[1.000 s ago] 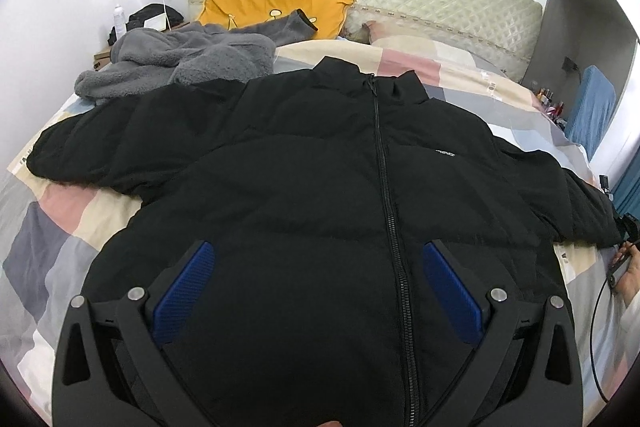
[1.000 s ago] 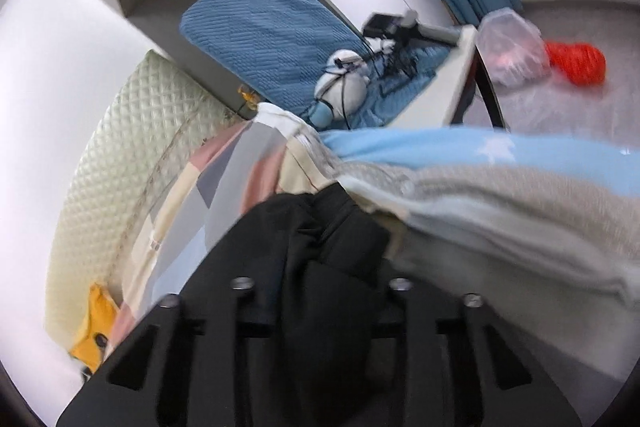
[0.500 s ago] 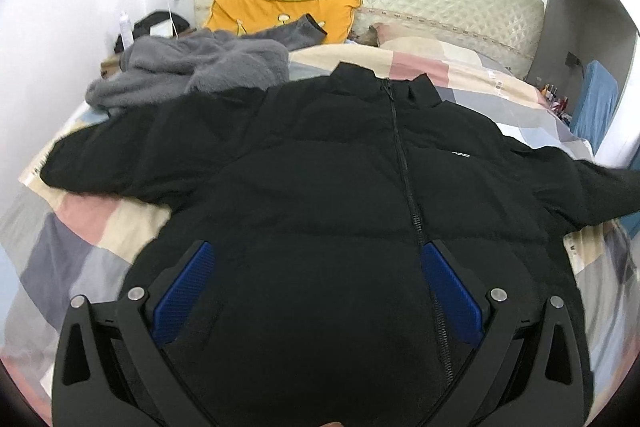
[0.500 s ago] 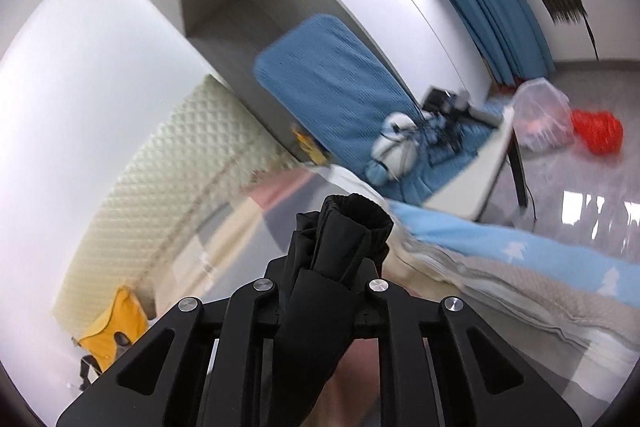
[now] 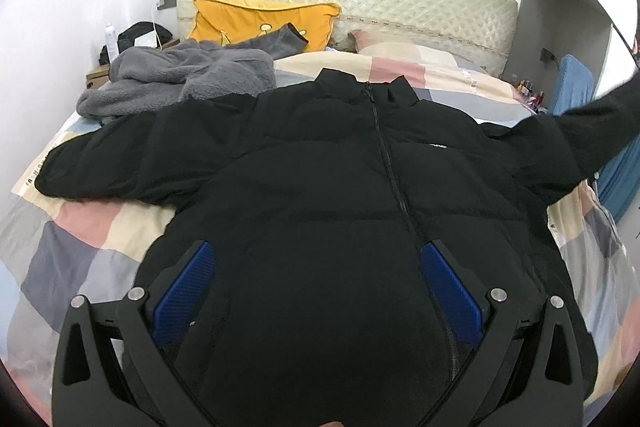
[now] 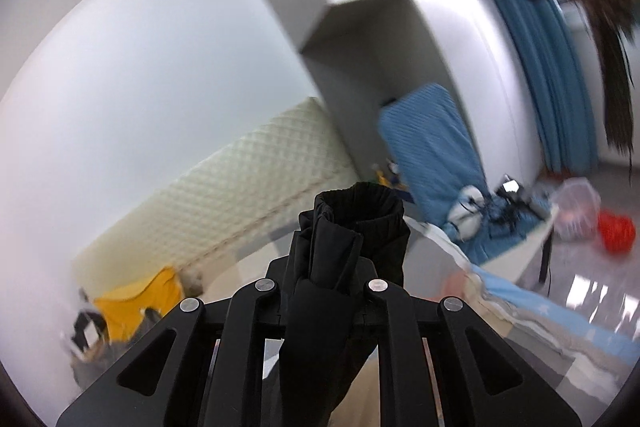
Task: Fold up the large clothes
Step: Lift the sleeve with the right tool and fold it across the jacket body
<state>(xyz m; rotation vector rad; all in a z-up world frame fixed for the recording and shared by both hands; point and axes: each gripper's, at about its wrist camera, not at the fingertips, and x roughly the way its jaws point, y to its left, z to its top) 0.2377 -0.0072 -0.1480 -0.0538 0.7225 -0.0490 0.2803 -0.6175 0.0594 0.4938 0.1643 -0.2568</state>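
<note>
Jacket (image 5: 340,187) on bed (image 5: 72,251) | grey fleece (image 5: 180,79) overlaps sleeve | left jaws apart | right jaws clamp cuff (image 6: 356,211)

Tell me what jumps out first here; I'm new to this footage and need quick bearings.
A black puffer jacket lies zipped and face up across the patchwork bed cover, under the open left gripper. The right gripper is shut on the jacket's sleeve cuff, held up off the bed. Behind, a grey fleece lies by a yellow pillow.
</note>
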